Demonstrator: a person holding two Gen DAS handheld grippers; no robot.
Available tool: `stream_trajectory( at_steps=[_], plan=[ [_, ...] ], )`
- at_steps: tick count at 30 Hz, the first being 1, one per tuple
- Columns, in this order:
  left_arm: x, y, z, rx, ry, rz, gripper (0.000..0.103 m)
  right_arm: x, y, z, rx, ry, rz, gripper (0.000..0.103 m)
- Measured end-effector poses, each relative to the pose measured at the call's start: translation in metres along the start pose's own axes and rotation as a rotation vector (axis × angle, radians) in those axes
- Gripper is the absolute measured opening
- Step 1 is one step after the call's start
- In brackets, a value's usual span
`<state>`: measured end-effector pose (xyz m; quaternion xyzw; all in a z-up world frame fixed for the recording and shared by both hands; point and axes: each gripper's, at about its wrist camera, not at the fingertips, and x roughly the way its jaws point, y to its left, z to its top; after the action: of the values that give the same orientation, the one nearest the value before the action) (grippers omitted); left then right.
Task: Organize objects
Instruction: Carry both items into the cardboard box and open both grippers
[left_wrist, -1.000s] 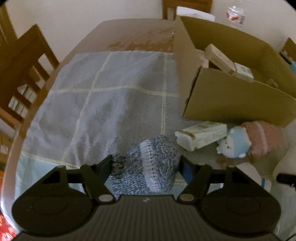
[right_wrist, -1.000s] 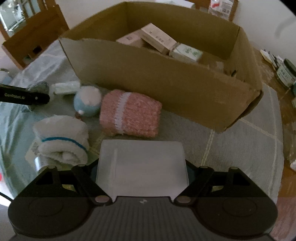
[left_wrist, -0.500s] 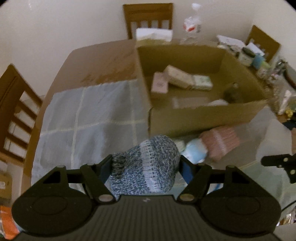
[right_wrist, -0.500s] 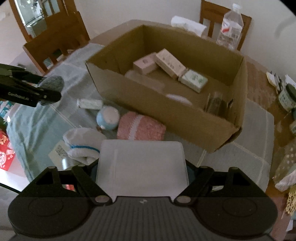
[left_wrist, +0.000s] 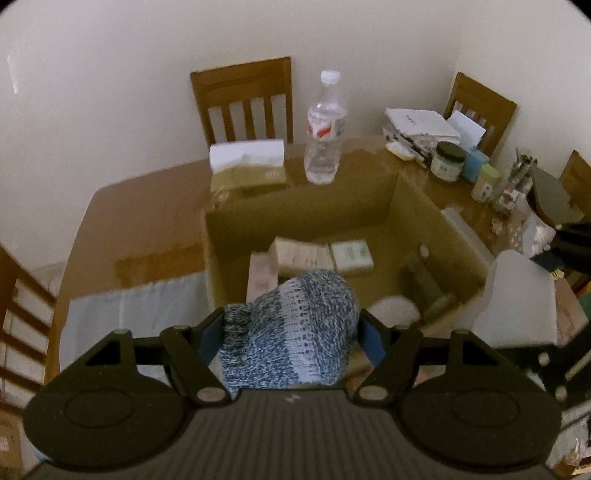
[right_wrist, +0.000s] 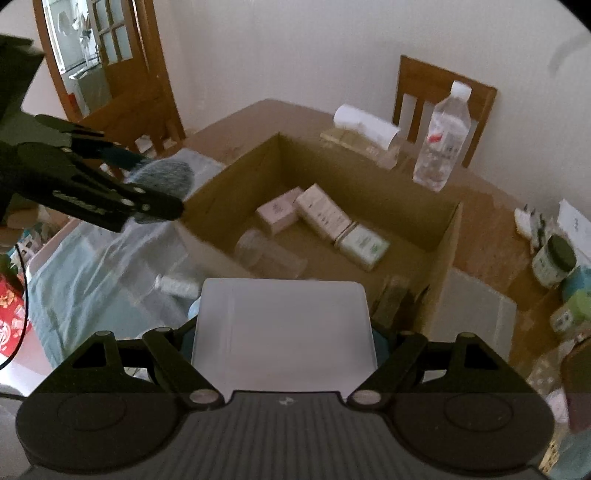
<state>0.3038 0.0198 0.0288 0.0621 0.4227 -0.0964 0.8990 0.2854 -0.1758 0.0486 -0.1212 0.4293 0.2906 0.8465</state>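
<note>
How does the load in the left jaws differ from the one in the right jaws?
The knit sock roll in the left gripper is soft, rounded and speckled blue and white; the white box in the right gripper is flat, smooth-faced and plain. Both are clamped between jaws and held above the open cardboard box.

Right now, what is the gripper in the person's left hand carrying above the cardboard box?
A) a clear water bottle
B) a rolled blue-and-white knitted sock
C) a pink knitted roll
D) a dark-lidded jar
B: the left gripper has its jaws closed on the knitted blue-and-white sock, held over the cardboard box.
</note>
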Motion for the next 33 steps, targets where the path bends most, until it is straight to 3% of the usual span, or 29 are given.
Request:
stream_trajectory(
  at_steps=[8,12,24,33],
  plan=[
    [0.042,-0.001,0.041,-0.06,-0.008,0.005,0.075,0.009,-0.016,0.01,0.01,-0.012,-0.006,0.086],
    [0.052,0.001,0.045,-0.103,-0.009,0.004,0.089,0.015,-0.023,0.012,0.017,-0.007,-0.004,0.086],
    [0.034,0.012,0.019,-0.085,-0.005,0.047,0.099,0.035,-0.039,0.03,0.0,0.003,-0.013,0.086],
    [0.009,0.021,-0.01,-0.1,-0.012,0.091,0.1,0.059,-0.04,0.051,-0.021,0.016,-0.009,0.086]
  ],
)
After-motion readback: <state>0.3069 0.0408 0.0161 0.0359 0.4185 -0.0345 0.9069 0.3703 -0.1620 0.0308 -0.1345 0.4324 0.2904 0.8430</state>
